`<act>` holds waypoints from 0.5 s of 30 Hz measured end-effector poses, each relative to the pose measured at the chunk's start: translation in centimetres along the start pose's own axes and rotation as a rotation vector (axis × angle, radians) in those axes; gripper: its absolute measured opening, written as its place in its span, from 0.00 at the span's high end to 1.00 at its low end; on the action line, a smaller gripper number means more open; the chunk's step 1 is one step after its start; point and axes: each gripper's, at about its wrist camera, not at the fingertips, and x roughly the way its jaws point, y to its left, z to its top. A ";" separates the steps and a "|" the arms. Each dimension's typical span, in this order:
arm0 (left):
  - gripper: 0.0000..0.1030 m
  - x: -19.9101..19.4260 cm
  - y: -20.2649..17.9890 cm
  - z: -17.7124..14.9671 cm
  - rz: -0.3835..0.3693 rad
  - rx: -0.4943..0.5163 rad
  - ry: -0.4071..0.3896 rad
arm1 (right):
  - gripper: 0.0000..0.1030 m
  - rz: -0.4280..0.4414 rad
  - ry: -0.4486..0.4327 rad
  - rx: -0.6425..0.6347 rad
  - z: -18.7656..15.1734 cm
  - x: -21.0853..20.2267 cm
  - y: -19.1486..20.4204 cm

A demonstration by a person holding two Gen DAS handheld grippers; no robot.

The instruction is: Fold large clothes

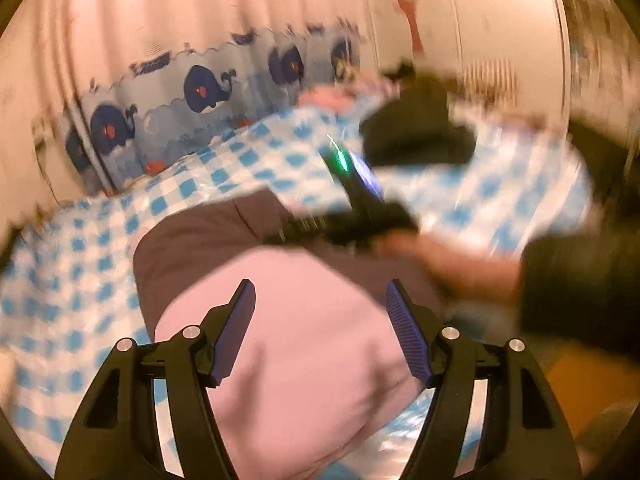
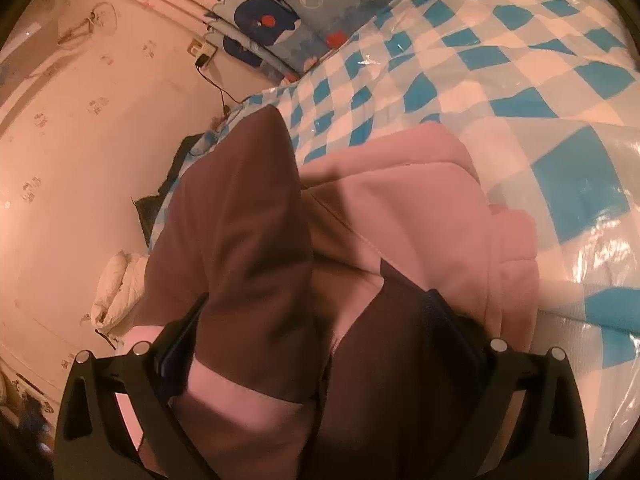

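**Pink-and-brown garment draped over right claw; left claw released above it**

Right wrist view, nearest: the right claw [image 2: 316, 320] is largely buried under the garment [image 2: 256, 208], a thick pink-and-brown piece. A brown panel hangs across the gap between the fingers, with pink fabric bunched beneath it at the bottom of the frame. The left finger [image 2: 180, 344] shows beside the brown fold; the other is mostly covered. The fingers stand fairly wide with cloth between them, but whether they pinch the cloth cannot be told.

Beyond the claw, the garment's pink portion [image 2: 424, 200] lies in folds on the bed [image 2: 520, 64], which carries a blue-and-white checked cover under glossy plastic. To the left, a white crumpled item [image 2: 116, 288] lies on the floor beside the bed. Further off, a dark cable [image 2: 218, 88] runs down the wall from a socket.

Left wrist view, heavily blurred: the left claw [image 1: 320, 304] is released, its purple ribbed pads [image 1: 408, 336] well apart, nothing between them. Directly beyond lies the garment's pink area bordered by brown. Past that, the person's right hand [image 1: 440, 256] holds the other gripper body with a green light. A dark object [image 1: 416, 132] rests on the bed farther back. At the far edge stands a whale-print panel [image 1: 200, 96] against the wall.
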 end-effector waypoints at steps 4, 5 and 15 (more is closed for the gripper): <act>0.26 0.5 4.7 2.2 0.057 -0.102 -0.045 | 0.08 0.022 0.052 -0.018 0.5 -0.1 -0.4; 0.26 1.7 5.7 2.5 0.041 -0.134 -0.032 | 0.08 0.023 0.065 -0.029 0.9 -0.2 -0.5; 0.24 14.5 3.9 -2.6 -0.060 -0.165 0.189 | 0.09 -0.148 0.244 -0.157 1.9 -2.0 -0.4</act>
